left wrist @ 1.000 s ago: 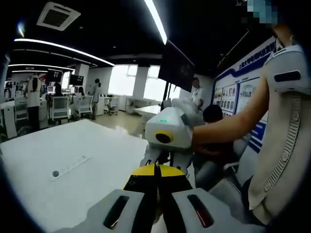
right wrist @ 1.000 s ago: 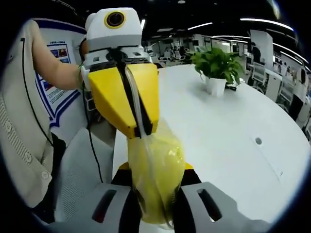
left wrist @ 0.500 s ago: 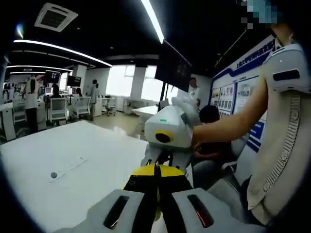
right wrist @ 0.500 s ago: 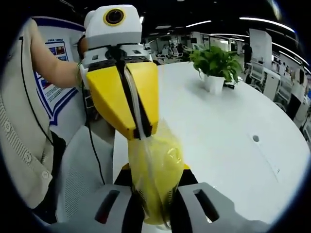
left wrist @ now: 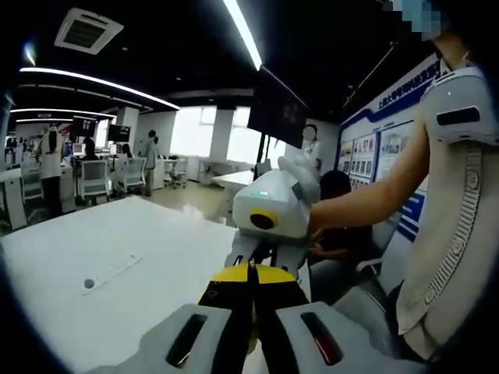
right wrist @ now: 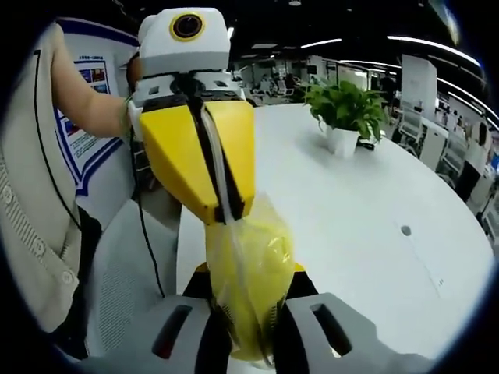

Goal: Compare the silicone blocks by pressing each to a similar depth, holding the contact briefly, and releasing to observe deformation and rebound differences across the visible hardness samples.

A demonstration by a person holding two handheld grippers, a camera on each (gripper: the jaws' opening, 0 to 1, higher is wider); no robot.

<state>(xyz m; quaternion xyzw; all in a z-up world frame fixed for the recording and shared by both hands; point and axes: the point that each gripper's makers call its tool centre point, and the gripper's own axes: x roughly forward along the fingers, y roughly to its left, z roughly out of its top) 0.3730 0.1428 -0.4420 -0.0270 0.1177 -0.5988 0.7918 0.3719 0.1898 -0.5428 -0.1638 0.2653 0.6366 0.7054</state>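
Jaws of both grippers clamp one yellow bag (right wrist: 248, 273), beside the potted plant (right wrist: 345, 113).

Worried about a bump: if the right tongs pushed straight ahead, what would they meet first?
Likely the left tongs, facing them and shut on the same yellow bag the right tongs hold; depth is unclear.

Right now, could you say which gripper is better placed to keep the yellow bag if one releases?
Probably the right gripper: it clamps the yellow bag bodily; the left gripper pinches only its top.
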